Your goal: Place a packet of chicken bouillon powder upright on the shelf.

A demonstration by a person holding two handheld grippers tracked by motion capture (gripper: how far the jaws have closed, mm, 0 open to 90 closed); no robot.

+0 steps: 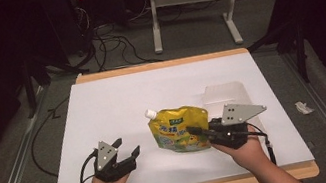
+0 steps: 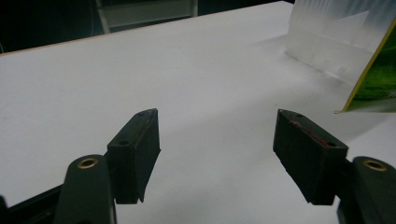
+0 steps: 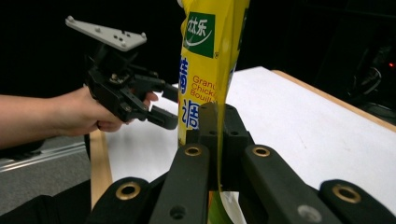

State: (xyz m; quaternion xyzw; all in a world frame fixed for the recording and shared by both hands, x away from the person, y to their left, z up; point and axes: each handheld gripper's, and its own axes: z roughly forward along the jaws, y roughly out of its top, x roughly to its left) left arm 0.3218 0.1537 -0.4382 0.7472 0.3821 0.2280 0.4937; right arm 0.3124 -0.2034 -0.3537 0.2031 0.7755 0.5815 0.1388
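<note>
Your left gripper (image 1: 127, 147) sits low at the near left of the white board (image 1: 103, 107), jaws spread wide with nothing between them (its own camera shows bare white surface in the gap), and it points up and to the right, toward the middle of the board. To its right, just beside those open jaws but apart from them, is the yellow spouted pouch (image 1: 177, 128), a chicken bouillon refill going by its print. In the high view its long axis runs from the white screw cap (image 1: 150, 114) at the far left corner down to the wide bottom edge at the near right, so the spout end is the end that leans toward your left hand. Your right gripper (image 1: 197, 131) has the pouch clamped, jaws closed flat on its near right part, and the right gripper view shows the pouch (image 3: 210, 70) rising upright out of the pinch with your left gripper (image 3: 170, 107) waiting off to one side of it. Behind the pouch, further right, stands a clear plastic container (image 1: 225, 95), untouched. The coming move likely turns on this gap: the free left jaws are the nearer ones to the cap, and they would need to travel right and away from you to meet it.
</note>
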